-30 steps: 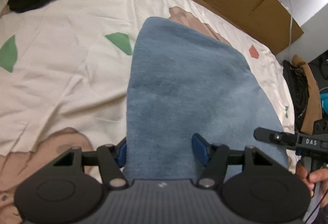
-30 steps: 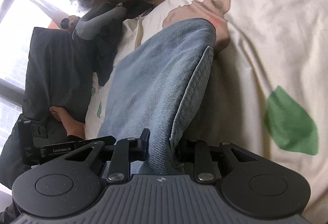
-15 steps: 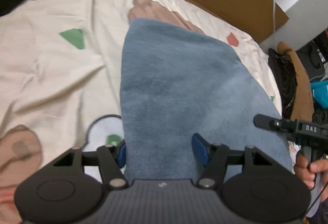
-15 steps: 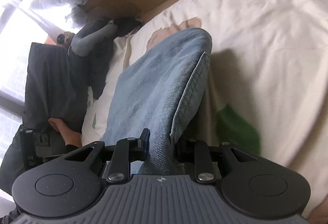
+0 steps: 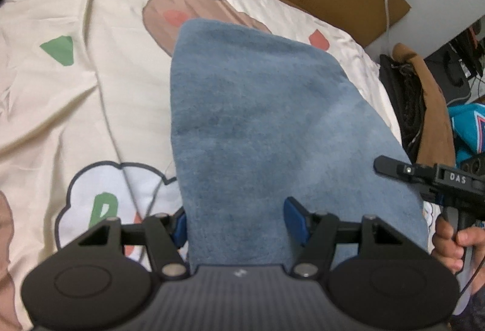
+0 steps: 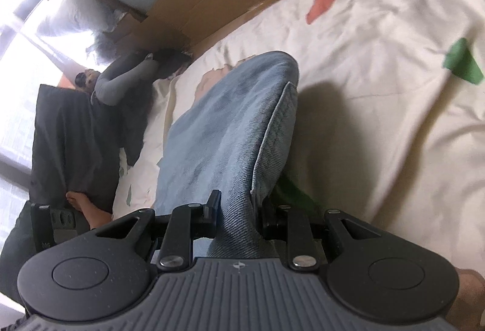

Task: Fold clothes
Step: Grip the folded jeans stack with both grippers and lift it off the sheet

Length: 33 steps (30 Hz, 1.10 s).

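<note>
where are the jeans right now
The jeans run up the middle of both wrist views, held over the cartoon bedsheet. One end sits in the right claw, the other between the left claw's blue pads.

Folded light-blue denim jeans [image 6: 230, 131], thick bundle, hanging lifted above the printed cream bedsheet [image 6: 379, 82]

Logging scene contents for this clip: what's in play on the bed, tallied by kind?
Blue garment, held at both ends: 1
Grippers: 2, left gripper and right gripper
Printed bedsheet: 1
Total: 4
</note>
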Each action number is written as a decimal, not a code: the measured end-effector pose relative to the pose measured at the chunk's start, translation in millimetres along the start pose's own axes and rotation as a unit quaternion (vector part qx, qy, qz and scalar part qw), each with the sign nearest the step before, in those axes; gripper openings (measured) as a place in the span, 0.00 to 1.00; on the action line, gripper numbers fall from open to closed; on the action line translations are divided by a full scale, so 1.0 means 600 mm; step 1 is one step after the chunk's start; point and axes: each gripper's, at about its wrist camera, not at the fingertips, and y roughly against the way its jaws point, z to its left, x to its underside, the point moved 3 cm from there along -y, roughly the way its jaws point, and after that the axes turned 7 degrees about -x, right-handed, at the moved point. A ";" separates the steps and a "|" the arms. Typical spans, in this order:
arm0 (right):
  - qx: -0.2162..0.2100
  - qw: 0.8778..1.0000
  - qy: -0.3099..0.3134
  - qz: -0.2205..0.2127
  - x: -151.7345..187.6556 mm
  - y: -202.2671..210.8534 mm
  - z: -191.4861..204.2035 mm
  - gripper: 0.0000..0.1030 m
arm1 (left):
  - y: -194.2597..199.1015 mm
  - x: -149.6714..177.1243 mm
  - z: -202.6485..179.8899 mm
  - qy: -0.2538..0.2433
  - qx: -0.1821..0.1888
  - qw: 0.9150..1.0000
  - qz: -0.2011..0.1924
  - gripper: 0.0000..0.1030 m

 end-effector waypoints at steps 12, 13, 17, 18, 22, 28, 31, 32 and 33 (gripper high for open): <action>0.017 0.999 -0.045 -0.003 0.011 -0.013 -0.043 0.39 | 0.001 -0.030 0.009 0.020 0.015 1.000 0.002 0.67; 0.016 0.999 -0.045 -0.002 0.012 -0.013 -0.044 0.39 | 0.001 -0.035 0.008 0.025 0.020 0.999 0.000 0.68; 0.015 0.999 -0.052 -0.003 0.011 -0.013 -0.048 0.40 | 0.002 -0.049 0.018 0.036 0.036 0.999 -0.003 0.76; 0.014 0.998 -0.054 -0.002 0.010 -0.013 -0.050 0.40 | -0.001 -0.052 0.020 0.036 0.037 0.999 -0.002 0.76; 0.019 0.998 -0.057 -0.005 0.009 -0.010 -0.054 0.44 | -0.020 -0.064 0.030 0.046 0.044 0.998 0.004 0.80; 0.031 0.997 -0.067 -0.022 0.001 0.007 -0.067 0.57 | -0.067 -0.061 0.030 0.051 0.067 0.996 0.033 0.81; 0.037 0.997 -0.065 -0.020 -0.010 0.005 -0.068 0.57 | -0.083 -0.059 0.033 0.057 0.086 0.994 0.039 0.85; 0.040 0.997 -0.061 -0.016 -0.012 0.001 -0.066 0.57 | -0.088 -0.059 0.035 0.062 0.094 0.993 0.040 0.85; 0.040 0.998 -0.056 -0.011 -0.015 -0.005 -0.064 0.57 | -0.092 -0.058 0.038 0.068 0.103 0.991 0.042 0.85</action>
